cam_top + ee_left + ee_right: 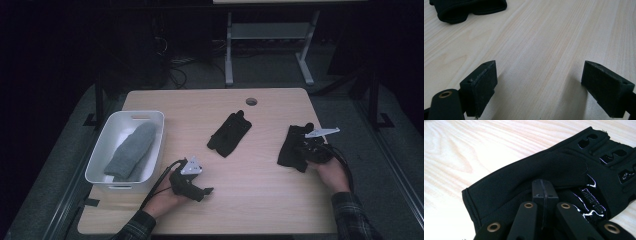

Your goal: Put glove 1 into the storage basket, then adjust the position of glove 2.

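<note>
My right tongs (543, 195), clamped together, press on the black glove (544, 167); left tongs (537, 87) gape empty, low over the surface (544, 37) beside the white bin (152, 150).

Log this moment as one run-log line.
left tongs: open, over bare table | right tongs: shut, on black glove | grey mitten: in white bin

dim room, grey floor (270, 70), white-legged desk frame (265, 35) behind light wooden table (270, 175)

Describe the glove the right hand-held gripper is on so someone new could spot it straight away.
On the wooden table, look to the right edge, where the right hand-held gripper is shut on the black glove. Unlike the other black glove lying alone mid-table, this one has a gripper on it.
</note>
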